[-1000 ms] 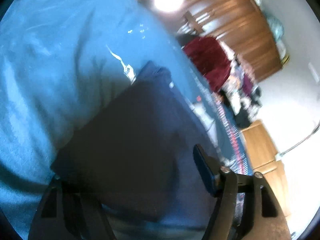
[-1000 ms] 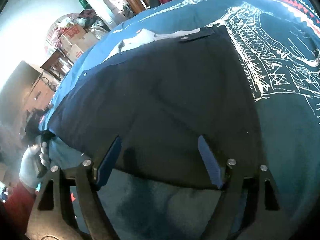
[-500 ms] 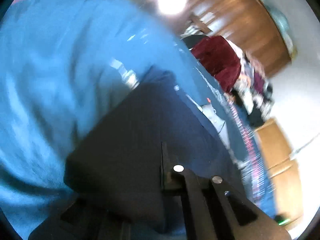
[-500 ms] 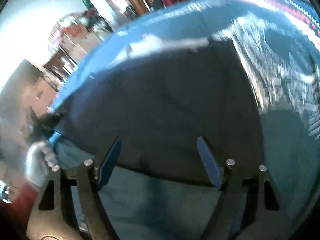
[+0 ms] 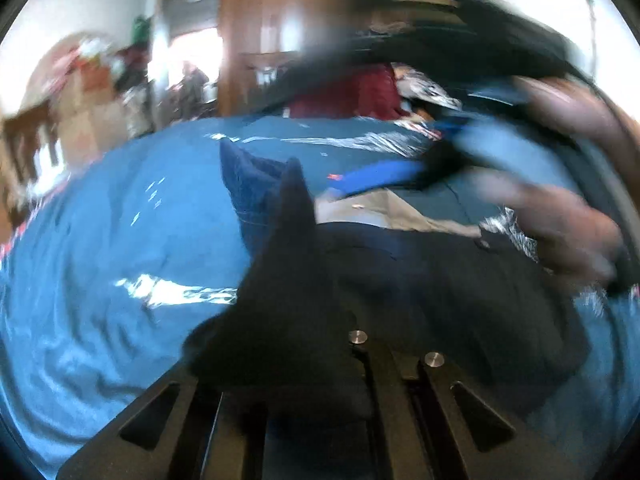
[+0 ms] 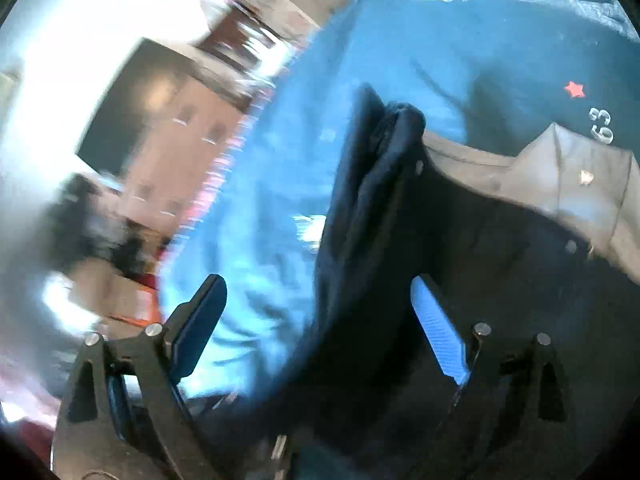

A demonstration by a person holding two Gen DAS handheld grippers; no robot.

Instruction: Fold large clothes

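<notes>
The left claw (image 5: 320, 344) pinches the dark coat (image 5: 460, 280), lifting it, it seems, off the blue blanket (image 5: 100, 240); the right claw (image 6: 320, 320) gapes wide.

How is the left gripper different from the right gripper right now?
The left gripper is shut on the dark garment, pinching a corner that sticks up; the right gripper is open, and the garment's raised edge lies between its fingers, unpinched. The left gripper's fingers are hidden by cloth; the right gripper's blue pads show plainly. Both are black and sit over the same garment on the blue blanket.
</notes>
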